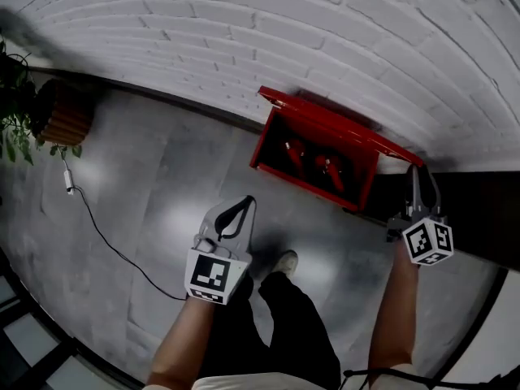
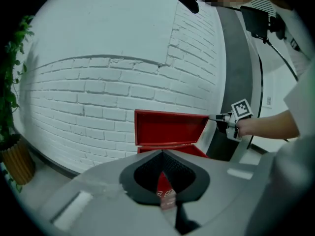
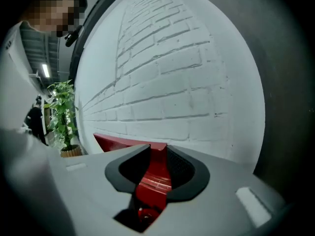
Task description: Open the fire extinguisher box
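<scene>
The red box (image 1: 268, 149) sits on the floor (image 1: 162, 185), right at its far edge where it meets the white brick wall (image 1: 284, 31). Its lid (image 1: 325, 114) is up and tilted back toward the bricks, so the inside is open to view. Two red extinguishers (image 1: 313, 161) lie side by side in there. The right gripper (image 1: 416, 169) reaches to the lid's right end, and its jaws are closed on the lid's edge near that corner. In the right gripper view the red sheet fills the gap between the two black pads, with the jaws standing about halfway apart around it. The left gripper (image 1: 249, 202) hangs over bare floor in front of the box's left end, apart from it and touching nothing. Its fingers bow out and meet at the tips. In the left gripper view only a thin red sliver of the box shows through the narrow wedge between the pads, so it is closed and empty. The person stands just in front of the box, one shoe (image 1: 284, 262) on the floor between the two arms. Well off to the left, also along the wall edge of the floor, a plant (image 1: 12, 96) stands in a brown ribbed pot (image 1: 67, 114). A thin cable (image 1: 106, 240) trails from beside the pot across the floor toward the person.
</scene>
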The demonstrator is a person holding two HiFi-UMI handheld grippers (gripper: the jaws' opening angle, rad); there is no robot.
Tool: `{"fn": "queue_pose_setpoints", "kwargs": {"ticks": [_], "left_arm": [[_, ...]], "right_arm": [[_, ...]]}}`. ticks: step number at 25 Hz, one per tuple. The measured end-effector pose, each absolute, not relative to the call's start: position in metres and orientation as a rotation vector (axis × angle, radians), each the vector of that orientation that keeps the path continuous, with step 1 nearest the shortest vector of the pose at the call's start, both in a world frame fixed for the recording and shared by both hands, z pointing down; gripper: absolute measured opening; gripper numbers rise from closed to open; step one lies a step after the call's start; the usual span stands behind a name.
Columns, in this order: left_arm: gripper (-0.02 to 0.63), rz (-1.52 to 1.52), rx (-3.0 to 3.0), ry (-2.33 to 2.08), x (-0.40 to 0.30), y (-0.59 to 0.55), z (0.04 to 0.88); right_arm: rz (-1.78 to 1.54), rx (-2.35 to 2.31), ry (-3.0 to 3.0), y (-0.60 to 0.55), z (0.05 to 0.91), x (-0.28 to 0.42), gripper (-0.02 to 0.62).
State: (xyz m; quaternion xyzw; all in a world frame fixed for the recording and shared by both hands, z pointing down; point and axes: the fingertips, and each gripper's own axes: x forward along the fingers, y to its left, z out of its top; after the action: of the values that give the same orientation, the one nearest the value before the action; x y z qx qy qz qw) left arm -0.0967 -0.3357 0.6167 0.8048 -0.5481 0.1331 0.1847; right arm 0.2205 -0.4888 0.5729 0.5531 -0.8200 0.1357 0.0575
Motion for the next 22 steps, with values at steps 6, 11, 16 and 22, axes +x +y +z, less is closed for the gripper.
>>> {"fn": "queue_pose_setpoints", "kwargs": {"ticks": [6,11,16,22], "left_arm": [[0.005,0.358,2.260,-1.581,-0.101,-0.335,0.601],[0.005,0.335,2.236,-1.629,-0.108,-0.336,0.590],[0.005,0.334,2.222,-1.652,-0.111,-0.341,0.590],[0.005,0.357,2.236,-1.635,-0.114,-0.341,0.563]], "right_arm": [[0.409,1.780,-2.458,-0.540,0.566,0.227,0.083],[0.394,1.686,-2.472,-0.558,0.570,0.222,0.055],[0.375,1.647,-2.468,-0.545,0.574,0.221,0.046],[0.324,1.534,-2.489,-0.465,0.554,0.217,0.037]]}}
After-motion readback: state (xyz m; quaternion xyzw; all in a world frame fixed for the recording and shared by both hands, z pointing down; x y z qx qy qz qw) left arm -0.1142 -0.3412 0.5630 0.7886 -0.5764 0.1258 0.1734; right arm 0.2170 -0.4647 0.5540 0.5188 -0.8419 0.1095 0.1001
